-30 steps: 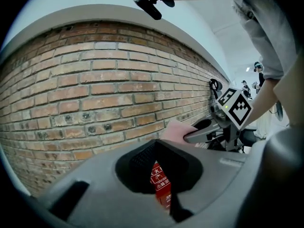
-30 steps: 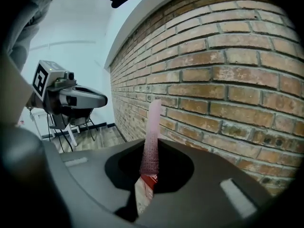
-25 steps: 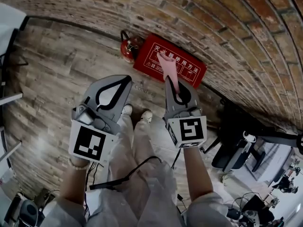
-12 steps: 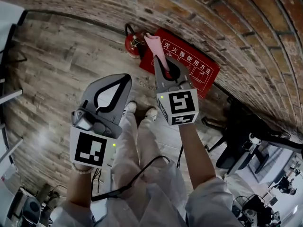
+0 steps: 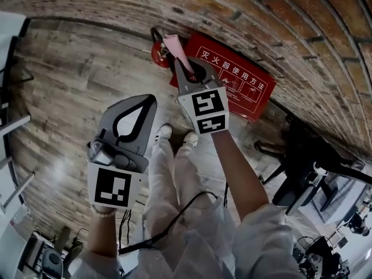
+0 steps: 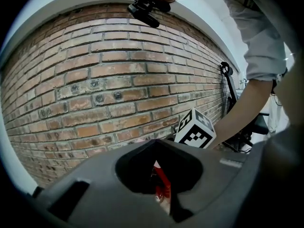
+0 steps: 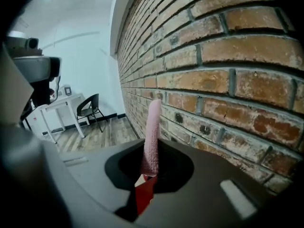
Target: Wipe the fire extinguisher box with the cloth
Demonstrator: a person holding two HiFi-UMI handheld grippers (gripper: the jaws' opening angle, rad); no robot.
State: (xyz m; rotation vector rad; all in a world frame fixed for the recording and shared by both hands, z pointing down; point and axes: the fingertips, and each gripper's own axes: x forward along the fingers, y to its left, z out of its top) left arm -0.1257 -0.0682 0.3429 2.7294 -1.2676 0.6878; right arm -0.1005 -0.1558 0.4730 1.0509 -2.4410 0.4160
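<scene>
The red fire extinguisher box (image 5: 241, 86) with white print lies on the floor against the brick wall. My right gripper (image 5: 181, 64) reaches over its left end, shut on a pink cloth (image 5: 173, 46) that sticks out past the jaws. In the right gripper view the cloth (image 7: 152, 137) stands up from the jaws close to the bricks, with the red box (image 7: 144, 194) showing through the gap below. My left gripper (image 5: 151, 100) hangs lower left over the wooden floor, shut and holding nothing. A strip of the red box (image 6: 161, 186) shows through its jaws.
A red fire extinguisher (image 5: 157, 52) stands just left of the box. The brick wall (image 5: 279, 16) runs along behind them. A black office chair (image 5: 299, 176) is at the right. The person's shoes (image 5: 167, 132) and a cable (image 5: 174, 214) are on the wooden floor (image 5: 64, 92).
My right gripper has moved with the cloth leftward along the box, from its middle to its left end near the extinguisher. The left gripper has barely moved.
</scene>
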